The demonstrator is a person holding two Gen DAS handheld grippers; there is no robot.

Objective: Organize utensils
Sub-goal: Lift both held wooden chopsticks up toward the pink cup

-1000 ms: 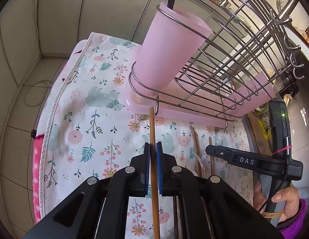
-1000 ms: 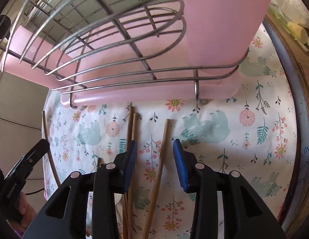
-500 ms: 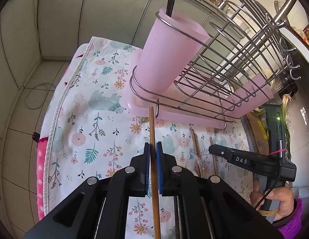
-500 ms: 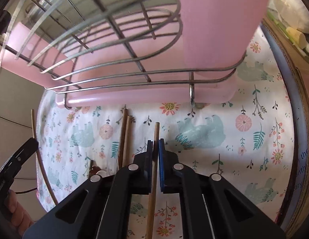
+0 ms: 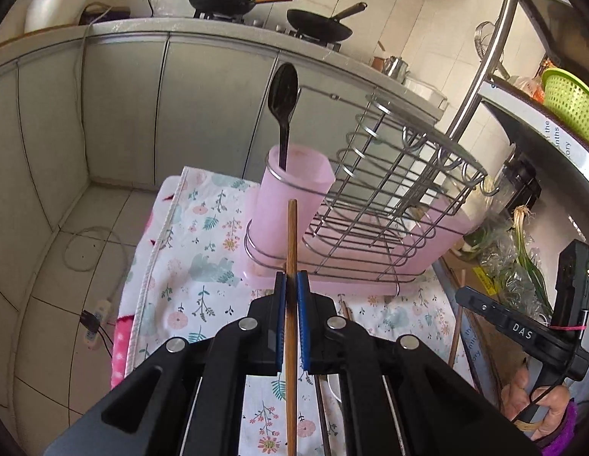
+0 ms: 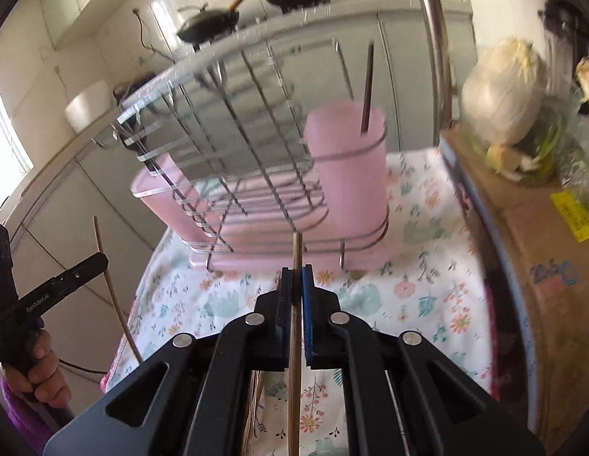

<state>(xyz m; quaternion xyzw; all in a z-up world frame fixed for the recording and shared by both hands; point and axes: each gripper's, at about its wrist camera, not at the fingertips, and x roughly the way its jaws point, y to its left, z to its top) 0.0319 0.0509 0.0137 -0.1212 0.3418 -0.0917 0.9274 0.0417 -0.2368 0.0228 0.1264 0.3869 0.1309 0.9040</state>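
Two chopsticks are clamped, one chopstick [image 5: 291, 235] in the left gripper [image 5: 291, 285], another [image 6: 297, 250] in the right gripper [image 6: 295, 281]; either could strike the pink cup's [image 5: 294, 205] wire ring and slip.

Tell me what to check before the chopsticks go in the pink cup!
1. Left gripper shut on its wooden chopstick: ok.
2. Right gripper shut on its wooden chopstick: ok.
3. Both chopsticks lifted off the flowery cloth: ok.
4. Pink cup standing upright in the wire rack: ok.
5. Room left in the cup beside the black spoon: ok, it looks mostly open.
6. Chopstick tips above the cup rim: not ok, they sit lower in both views.
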